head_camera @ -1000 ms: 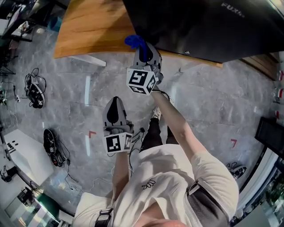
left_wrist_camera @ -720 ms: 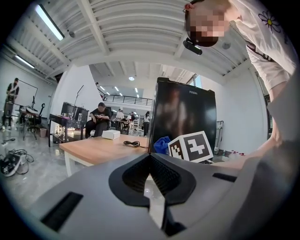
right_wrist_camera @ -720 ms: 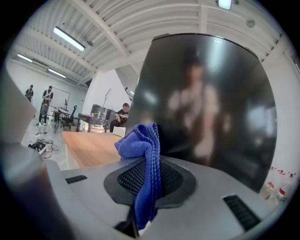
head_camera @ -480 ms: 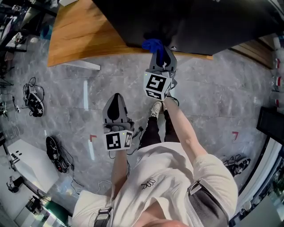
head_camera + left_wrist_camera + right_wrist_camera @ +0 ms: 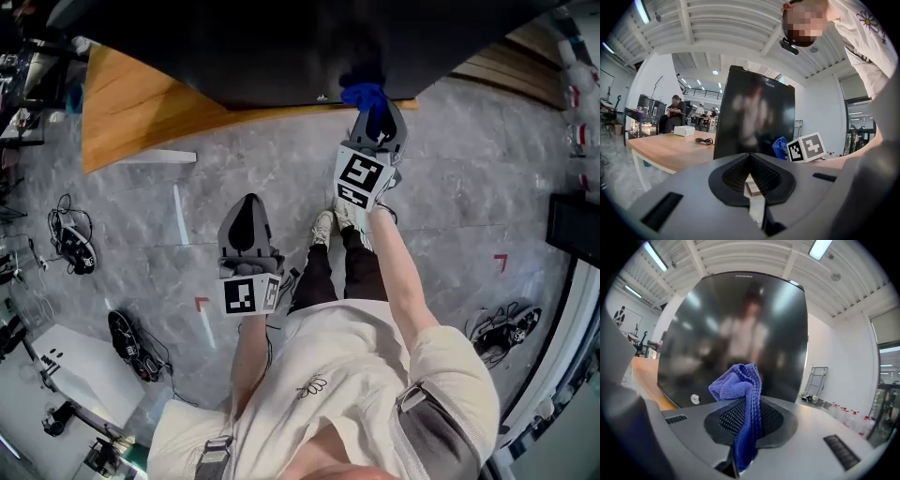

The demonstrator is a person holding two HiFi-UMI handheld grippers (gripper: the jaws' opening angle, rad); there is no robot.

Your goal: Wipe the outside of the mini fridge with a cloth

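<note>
Right claw (image 5: pixel 373 120) clamped on blue cloth (image 5: pixel 740 380); bunched end low at glossy door of black mini fridge (image 5: pixel 281 47), contact unclear. Fridge on wooden counter (image 5: pixel 141 103). Left claw (image 5: pixel 246 214) jaws together, empty, over floor (image 5: pixel 469 187)

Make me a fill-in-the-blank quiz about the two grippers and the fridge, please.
1. The right gripper is shut on a ____ cloth.
2. The left gripper is shut and holds ____.
3. The fridge stands on a ____ table.
4. The fridge's front is ____ in colour.
Missing words: blue; nothing; wooden; black.
</note>
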